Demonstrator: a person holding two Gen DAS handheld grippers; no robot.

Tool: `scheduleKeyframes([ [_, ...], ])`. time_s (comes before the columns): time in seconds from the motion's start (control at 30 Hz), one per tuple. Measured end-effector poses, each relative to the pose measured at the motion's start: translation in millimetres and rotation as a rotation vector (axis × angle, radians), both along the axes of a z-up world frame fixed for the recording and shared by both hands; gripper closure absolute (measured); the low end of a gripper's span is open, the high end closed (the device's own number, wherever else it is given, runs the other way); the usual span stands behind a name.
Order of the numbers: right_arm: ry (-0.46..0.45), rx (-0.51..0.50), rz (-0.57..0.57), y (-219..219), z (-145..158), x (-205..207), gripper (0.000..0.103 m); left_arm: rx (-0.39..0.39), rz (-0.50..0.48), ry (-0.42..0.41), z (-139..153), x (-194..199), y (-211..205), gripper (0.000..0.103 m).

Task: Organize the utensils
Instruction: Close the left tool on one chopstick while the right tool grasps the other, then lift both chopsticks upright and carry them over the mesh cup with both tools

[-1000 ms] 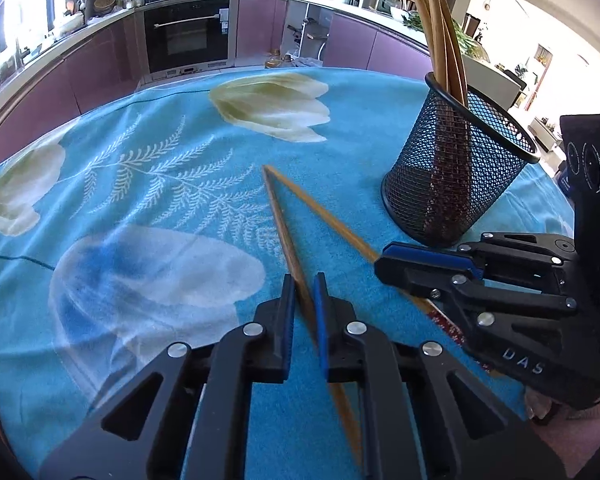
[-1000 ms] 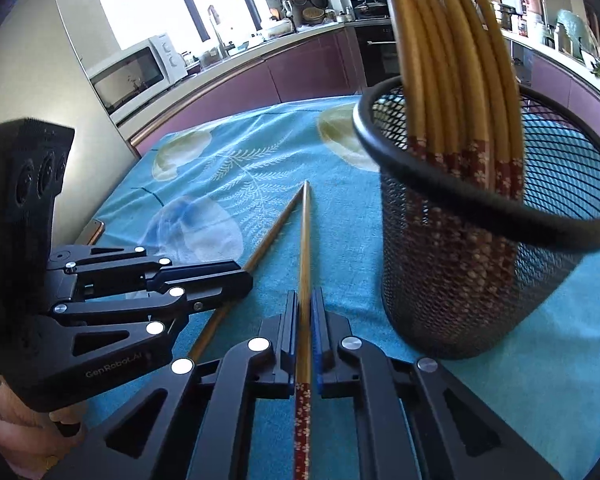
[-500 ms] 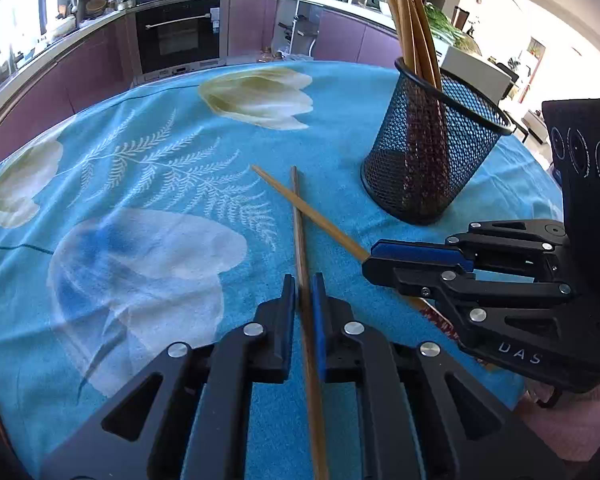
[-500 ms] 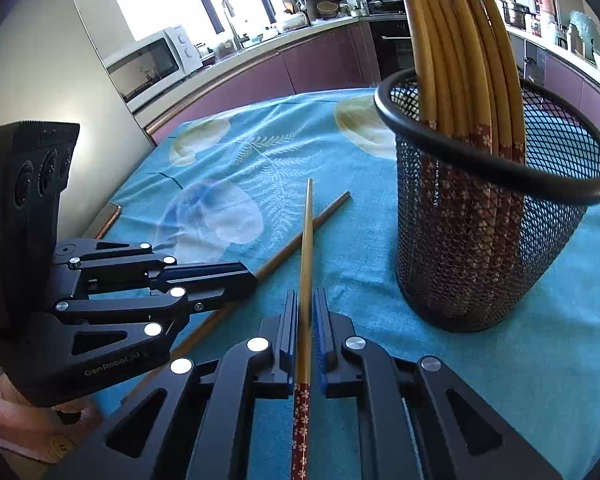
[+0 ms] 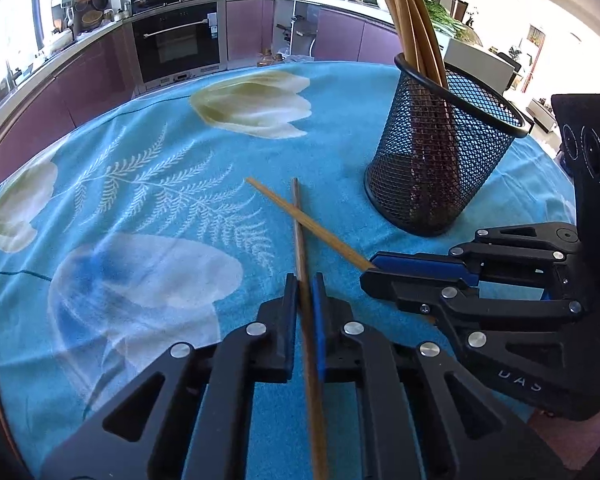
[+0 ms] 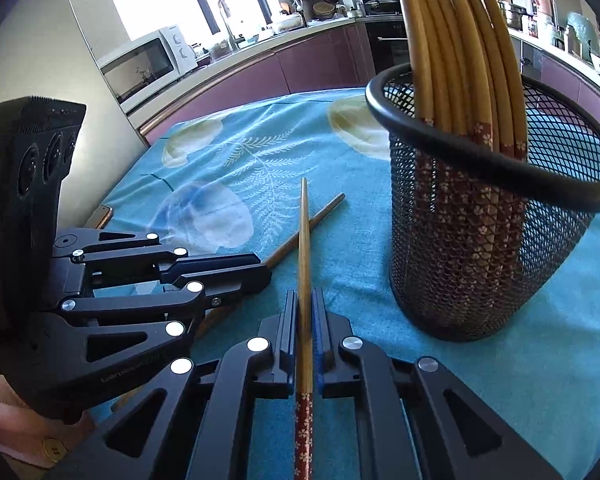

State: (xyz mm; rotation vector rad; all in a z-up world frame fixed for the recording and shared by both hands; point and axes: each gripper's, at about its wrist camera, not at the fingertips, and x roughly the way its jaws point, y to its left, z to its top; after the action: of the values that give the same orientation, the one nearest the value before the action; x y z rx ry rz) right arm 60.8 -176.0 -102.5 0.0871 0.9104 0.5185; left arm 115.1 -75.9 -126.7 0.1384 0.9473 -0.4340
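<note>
My left gripper (image 5: 305, 280) is shut on a plain wooden chopstick (image 5: 299, 220) that points away over the blue cloth. My right gripper (image 5: 370, 274) comes in from the right, shut on a second chopstick (image 5: 332, 240), and the two sticks cross near their tips. The right wrist view shows the right gripper (image 6: 305, 296) clamping its chopstick (image 6: 304, 232) just ahead of the red flowered end. There the left gripper (image 6: 266, 270) holds the other stick (image 6: 324, 210) from the left. A black mesh holder (image 5: 440, 168) (image 6: 480, 260) stands upright to the right with several chopsticks in it.
A blue tablecloth (image 5: 160, 200) with flower and fern prints covers the table. Purple kitchen cabinets, an oven (image 5: 178, 44) and a microwave (image 6: 144, 64) lie beyond the far edge. A thin brown-edged object (image 6: 102, 216) rests at the table's left edge. A person's sleeve (image 6: 52, 446) shows at bottom left.
The two chopsticks met at their tips in a V; now they cross. In the left wrist view the mesh holder sits farther away and higher in the picture.
</note>
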Motion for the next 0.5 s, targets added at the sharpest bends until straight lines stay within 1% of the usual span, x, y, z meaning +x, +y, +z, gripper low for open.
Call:
scheduleKeyframes([
  [0.17,-0.028,0.023,0.008,-4,9,-4,0.097,-0.015,-0.001,-0.015,6,-4,2,0.095],
  [0.5,-0.095,0.055,0.023,-7,32,-16,0.097,-0.069,-0.003,-0.061,29,-15,11,0.095],
])
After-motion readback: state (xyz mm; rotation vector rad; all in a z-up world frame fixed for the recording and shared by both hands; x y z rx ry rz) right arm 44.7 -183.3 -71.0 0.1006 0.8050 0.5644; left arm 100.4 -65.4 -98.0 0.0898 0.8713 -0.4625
